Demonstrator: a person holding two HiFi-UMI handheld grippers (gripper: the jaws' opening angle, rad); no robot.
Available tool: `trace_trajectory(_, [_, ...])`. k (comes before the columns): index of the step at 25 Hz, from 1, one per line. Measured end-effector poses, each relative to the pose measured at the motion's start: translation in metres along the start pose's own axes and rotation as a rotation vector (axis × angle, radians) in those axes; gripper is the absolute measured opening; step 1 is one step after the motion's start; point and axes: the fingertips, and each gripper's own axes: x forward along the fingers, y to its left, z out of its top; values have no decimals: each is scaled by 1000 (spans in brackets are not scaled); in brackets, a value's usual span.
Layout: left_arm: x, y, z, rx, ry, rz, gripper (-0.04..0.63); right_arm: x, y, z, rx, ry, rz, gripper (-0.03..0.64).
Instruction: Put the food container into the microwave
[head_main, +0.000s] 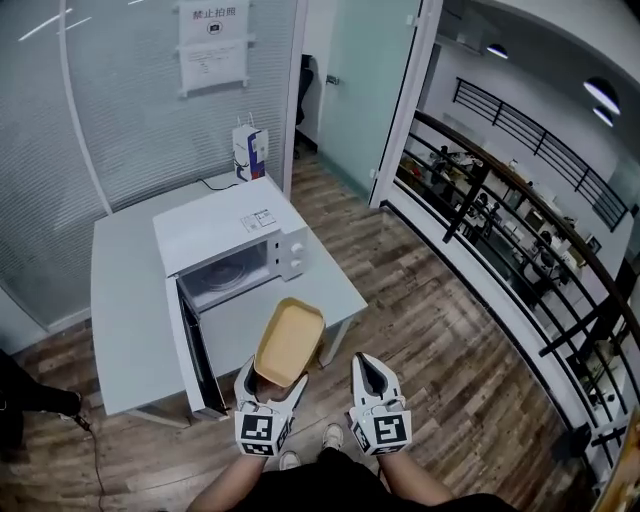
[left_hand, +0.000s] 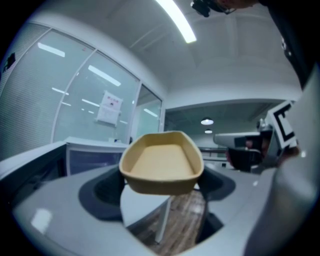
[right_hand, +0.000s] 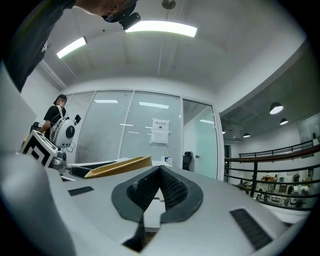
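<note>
The tan food container (head_main: 290, 342) is open-topped and empty, and my left gripper (head_main: 272, 380) is shut on its near end. It hangs tilted over the table's front edge, just right of the microwave's open door (head_main: 192, 355). In the left gripper view the container (left_hand: 162, 162) sits between both pads. The white microwave (head_main: 230, 235) stands on the grey table (head_main: 125, 300) with its cavity (head_main: 225, 275) showing a glass turntable. My right gripper (head_main: 372, 365) is to the right of the container, shut and holding nothing; its pads (right_hand: 170, 187) meet. The container's rim (right_hand: 120, 166) shows at its left.
A small carton (head_main: 250, 150) stands at the table's back corner by the glass wall. A black railing (head_main: 520, 210) runs along the right over wooden floor (head_main: 430, 330). Another person's leg (head_main: 25, 400) is at the left edge. A cable (head_main: 95, 450) trails on the floor.
</note>
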Motion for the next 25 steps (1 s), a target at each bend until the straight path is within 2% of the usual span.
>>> trace_trajectory(5, [17,18,-6,13,19,46,457,42,-4,-6,11,-7,53,-2])
trace_trajectory(9, [39,31,-2,48,13,121,457,82,-11,-3,7,-32,120,-2])
trace_trajectory(13, [63,45,-3,29,23,176,457,123,-20,-1,7,-49,186,-2])
trace_trajectory(18, [88,69,-8,6,28,282,457,171,-23,-5,27,-53,300,-2])
trace_trajectory(25, [106,90,-27,-12,77,430,457,215,-26,-28,51,-18,438,-2])
